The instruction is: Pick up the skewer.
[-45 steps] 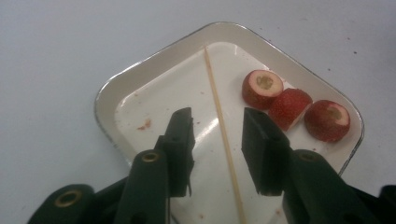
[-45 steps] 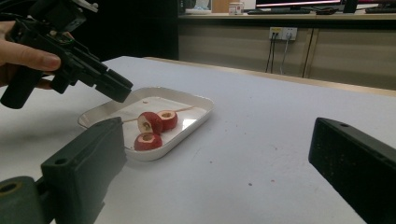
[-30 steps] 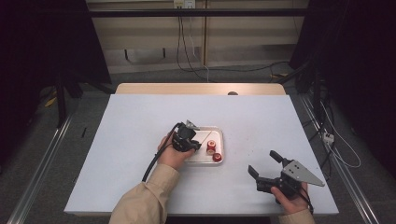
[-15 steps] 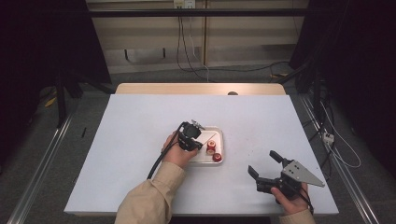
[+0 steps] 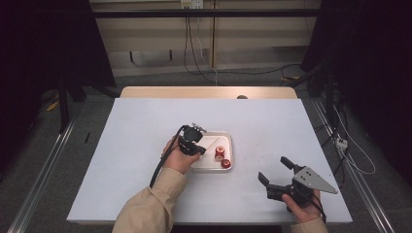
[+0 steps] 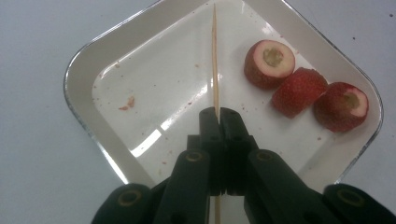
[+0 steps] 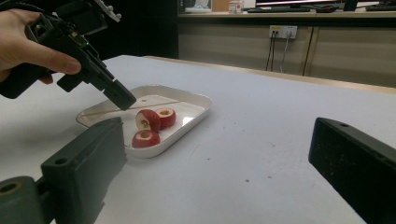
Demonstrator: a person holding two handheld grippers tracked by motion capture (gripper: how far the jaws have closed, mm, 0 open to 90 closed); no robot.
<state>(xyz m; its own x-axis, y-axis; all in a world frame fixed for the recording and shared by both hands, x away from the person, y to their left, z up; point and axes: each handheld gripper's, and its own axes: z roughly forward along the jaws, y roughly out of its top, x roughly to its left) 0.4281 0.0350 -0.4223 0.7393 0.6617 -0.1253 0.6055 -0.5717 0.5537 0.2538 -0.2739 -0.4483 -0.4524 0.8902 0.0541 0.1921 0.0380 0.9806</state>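
My left tool (image 6: 218, 112) is clenched on a thin wooden skewer (image 6: 215, 60), its jaws pressed together over it; they were just closing, and the stick sits between them. A second ago this tool hung a little farther left over the tray's edge; since then it has edged in over the white tray (image 6: 84, 70). The skewer lies flat in the tray, pointing away from my jaws toward the far rim. Just beside it to the right sit three strawberry pieces (image 6: 299, 91), touching one another. My right tool (image 5: 277, 175) rests well apart on the white counter (image 5: 145, 126), jaws spread wide, gripping nothing, unmoved.
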